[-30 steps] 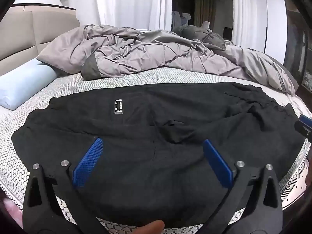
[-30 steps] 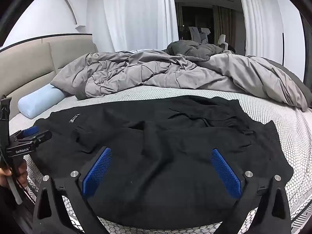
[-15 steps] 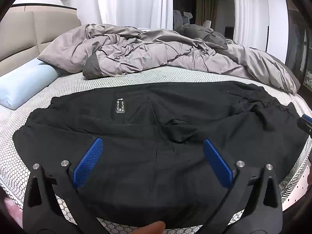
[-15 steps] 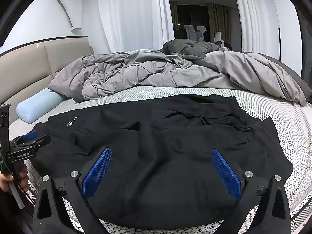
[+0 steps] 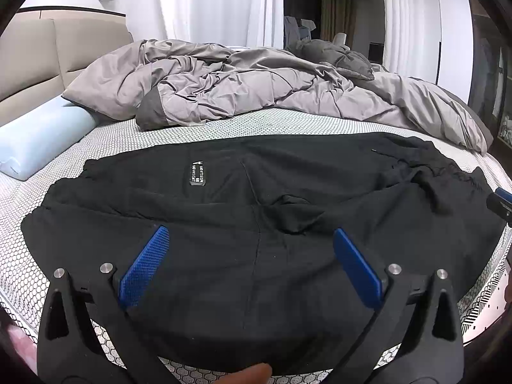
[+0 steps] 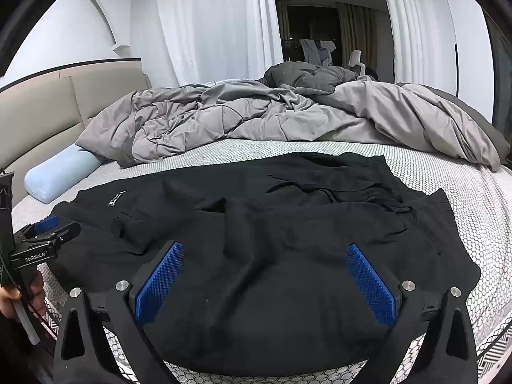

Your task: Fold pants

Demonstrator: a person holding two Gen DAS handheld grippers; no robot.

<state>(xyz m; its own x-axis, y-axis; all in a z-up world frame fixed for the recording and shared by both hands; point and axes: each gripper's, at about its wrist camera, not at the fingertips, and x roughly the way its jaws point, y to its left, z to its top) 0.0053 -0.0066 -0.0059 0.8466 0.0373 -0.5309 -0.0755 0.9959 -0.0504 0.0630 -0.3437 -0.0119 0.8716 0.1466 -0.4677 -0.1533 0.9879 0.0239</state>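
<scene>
Black pants [image 5: 256, 211] lie spread across the near part of the bed, legs folded side by side, a small label [image 5: 197, 173] on the cloth. In the right wrist view the pants [image 6: 272, 249] show their drawstring waist [image 6: 361, 192] at the far right. My left gripper [image 5: 251, 243] hovers open over the near hem side, nothing between its blue pads [image 5: 144, 268]. My right gripper [image 6: 264, 257] is open above the waist half, holding nothing. The left gripper [image 6: 41, 240] also shows at the left edge of the right wrist view, held by a hand.
A rumpled grey duvet [image 5: 256, 86] fills the far half of the bed. A pale blue pillow [image 5: 38, 137] lies at the left by the beige headboard [image 5: 48, 54]. The white honeycomb-patterned mattress cover [image 6: 464, 198] is bare to the right. White curtains [image 6: 208, 25] hang behind.
Both grippers have stayed open over the pants with only slight shifts of view. The pants lie as before.
</scene>
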